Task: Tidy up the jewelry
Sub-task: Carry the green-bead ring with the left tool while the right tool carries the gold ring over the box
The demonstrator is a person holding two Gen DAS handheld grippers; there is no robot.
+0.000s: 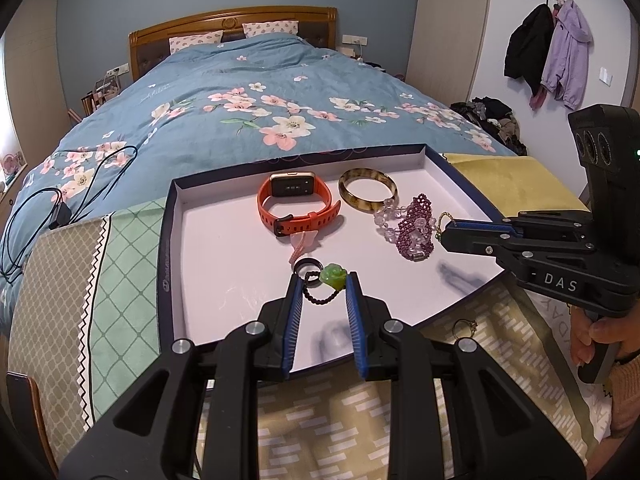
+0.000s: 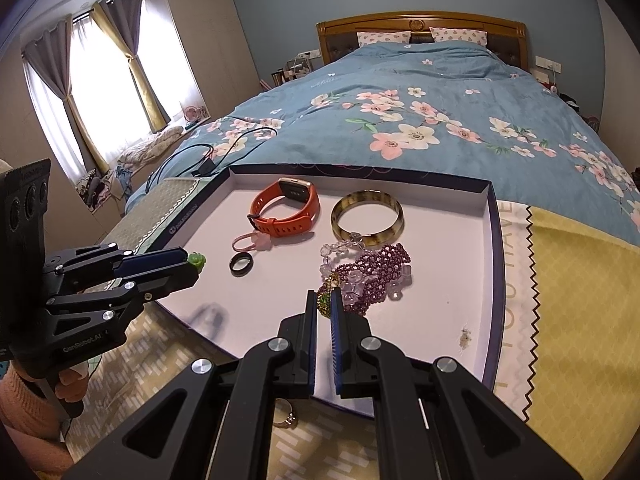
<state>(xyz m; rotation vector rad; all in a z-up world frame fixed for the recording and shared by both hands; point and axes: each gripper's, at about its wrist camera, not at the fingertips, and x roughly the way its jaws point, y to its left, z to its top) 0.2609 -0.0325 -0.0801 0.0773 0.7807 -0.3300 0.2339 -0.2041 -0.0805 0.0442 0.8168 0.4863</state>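
A bed (image 1: 240,92) with a wooden headboard (image 2: 420,24) fills the room behind, spread with a blue floral quilt (image 2: 440,92) and two dotted pillows (image 1: 196,42). A black cable (image 1: 48,200) lies coiled on the quilt's near corner, and curtains (image 2: 52,72) (grey over yellow) frame a bright window. Jackets (image 1: 548,48) hang from wall hooks, above a heap of clothes (image 1: 492,116).

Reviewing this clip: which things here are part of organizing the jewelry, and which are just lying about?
Job: tray, orange watch, amber bangle, purple bead bracelet, black ring, green rose piece, gold ring.

Lying about: black cable, hanging coats, pillows.
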